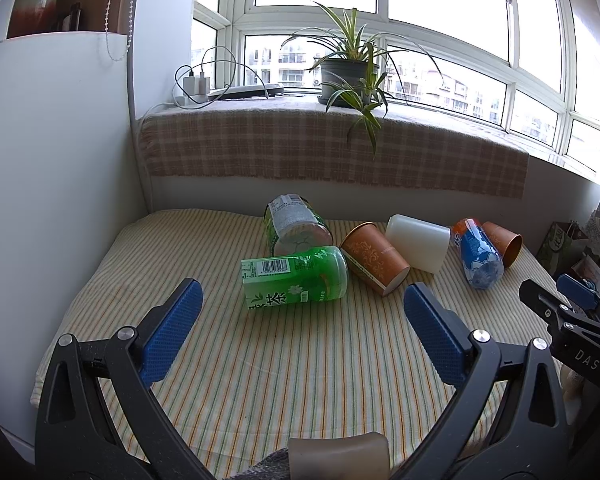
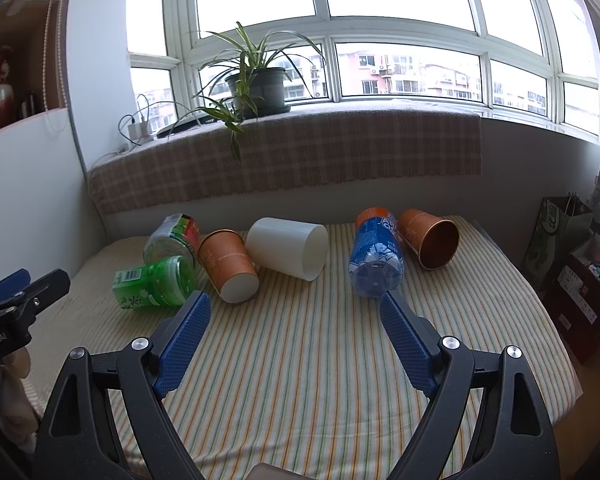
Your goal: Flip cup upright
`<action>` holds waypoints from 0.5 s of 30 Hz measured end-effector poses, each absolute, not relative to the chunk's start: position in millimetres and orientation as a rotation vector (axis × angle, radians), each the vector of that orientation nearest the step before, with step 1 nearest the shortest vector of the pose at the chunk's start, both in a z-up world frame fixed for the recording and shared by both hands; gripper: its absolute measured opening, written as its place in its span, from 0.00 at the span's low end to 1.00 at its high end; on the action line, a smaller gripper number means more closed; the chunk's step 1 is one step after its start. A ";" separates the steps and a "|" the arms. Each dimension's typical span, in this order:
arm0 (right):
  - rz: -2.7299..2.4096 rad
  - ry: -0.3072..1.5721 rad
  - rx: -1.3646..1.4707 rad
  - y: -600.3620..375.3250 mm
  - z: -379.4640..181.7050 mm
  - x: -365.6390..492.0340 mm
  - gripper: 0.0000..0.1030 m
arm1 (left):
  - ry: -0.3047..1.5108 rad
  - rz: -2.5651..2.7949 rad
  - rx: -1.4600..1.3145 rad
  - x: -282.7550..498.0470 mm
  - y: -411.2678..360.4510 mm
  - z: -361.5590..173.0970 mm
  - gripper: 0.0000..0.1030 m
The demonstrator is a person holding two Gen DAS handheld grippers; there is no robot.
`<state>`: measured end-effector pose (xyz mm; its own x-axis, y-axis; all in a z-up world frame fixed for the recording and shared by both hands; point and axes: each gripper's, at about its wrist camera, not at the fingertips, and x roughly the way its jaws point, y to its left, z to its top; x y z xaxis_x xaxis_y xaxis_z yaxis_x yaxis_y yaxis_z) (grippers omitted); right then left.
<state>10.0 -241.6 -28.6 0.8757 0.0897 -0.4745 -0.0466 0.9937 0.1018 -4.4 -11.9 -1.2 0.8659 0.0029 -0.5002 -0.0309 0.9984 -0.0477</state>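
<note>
Several cups and cut bottles lie on their sides on a striped cloth [image 1: 300,360]. A white cup [image 1: 418,242] [image 2: 287,247] lies in the middle. An orange paper cup [image 1: 374,258] [image 2: 228,266] lies left of it. A second orange cup [image 1: 502,242] [image 2: 430,237] lies at the right. My left gripper [image 1: 302,294] is open and empty, short of the green bottle [image 1: 296,282]. My right gripper [image 2: 294,306] is open and empty, in front of the white cup, apart from it.
A green tea bottle [image 2: 154,282], a second green-labelled bottle [image 1: 296,226] [image 2: 172,238] and a blue bottle [image 1: 478,254] [image 2: 376,256] also lie on the cloth. A plaid-covered windowsill [image 1: 332,148] with a potted plant [image 1: 348,76] is behind. Bags and boxes [image 2: 572,264] stand at right.
</note>
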 end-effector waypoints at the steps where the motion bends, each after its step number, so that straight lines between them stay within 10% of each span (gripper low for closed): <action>1: 0.071 0.499 0.088 -241.6 -28.8 10.0 0.84 | 0.524 0.017 -0.056 -4.4 -11.7 -1.1 0.99; 15: 0.072 0.502 0.087 -240.0 -30.5 10.8 0.84 | 0.525 0.017 -0.057 -4.1 -10.9 -0.7 0.99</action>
